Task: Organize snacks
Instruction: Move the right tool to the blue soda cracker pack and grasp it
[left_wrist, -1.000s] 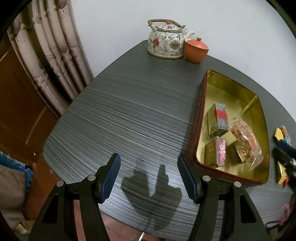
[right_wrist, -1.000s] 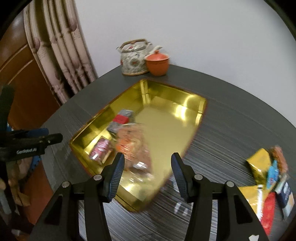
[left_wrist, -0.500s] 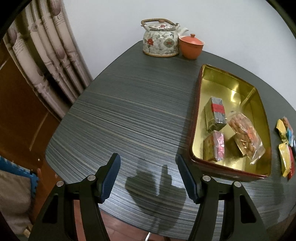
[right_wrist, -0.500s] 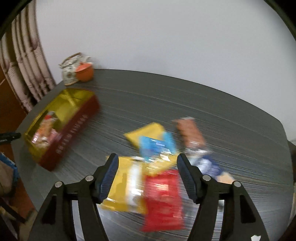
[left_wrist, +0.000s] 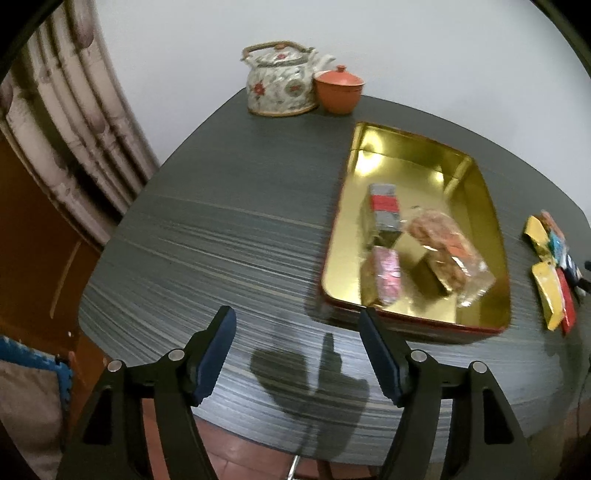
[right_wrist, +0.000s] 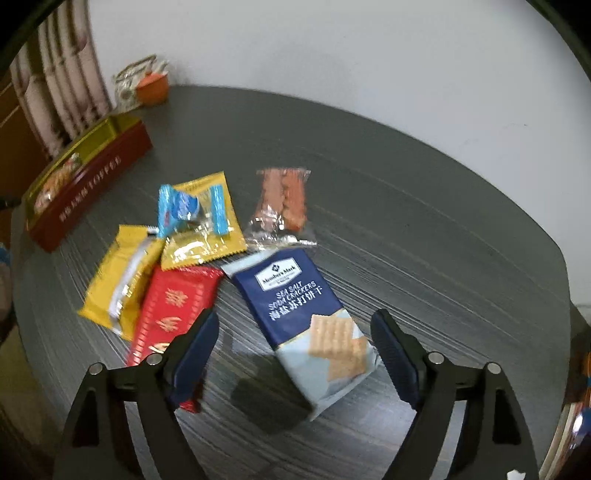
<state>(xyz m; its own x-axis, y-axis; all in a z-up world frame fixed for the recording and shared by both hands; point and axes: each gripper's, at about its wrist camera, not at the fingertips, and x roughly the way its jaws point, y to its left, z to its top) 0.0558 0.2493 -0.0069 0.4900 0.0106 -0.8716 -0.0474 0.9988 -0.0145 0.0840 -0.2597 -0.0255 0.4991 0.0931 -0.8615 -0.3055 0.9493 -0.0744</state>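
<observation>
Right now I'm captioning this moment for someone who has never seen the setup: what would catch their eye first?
First the navy sea salt soda crackers pack, lying on the dark table between the open jaws of the right gripper, with yellow, red and blue snack packets fanned out beside it. Next the shiny gold tin already holding three snacks, with a floral teapot and orange lidded cup behind it.

A dark table (left_wrist: 221, 236) with fine pale streaks carries a hard shadow just ahead of the gripper. Beyond it rises a plain white wall (left_wrist: 406, 44). Far ahead at the table's back edge stand a floral teapot (left_wrist: 279, 83) and an orange lidded cup (left_wrist: 338, 90). To the left hang patterned curtains (left_wrist: 70, 122) beside brown wood panelling (left_wrist: 33, 229).
</observation>
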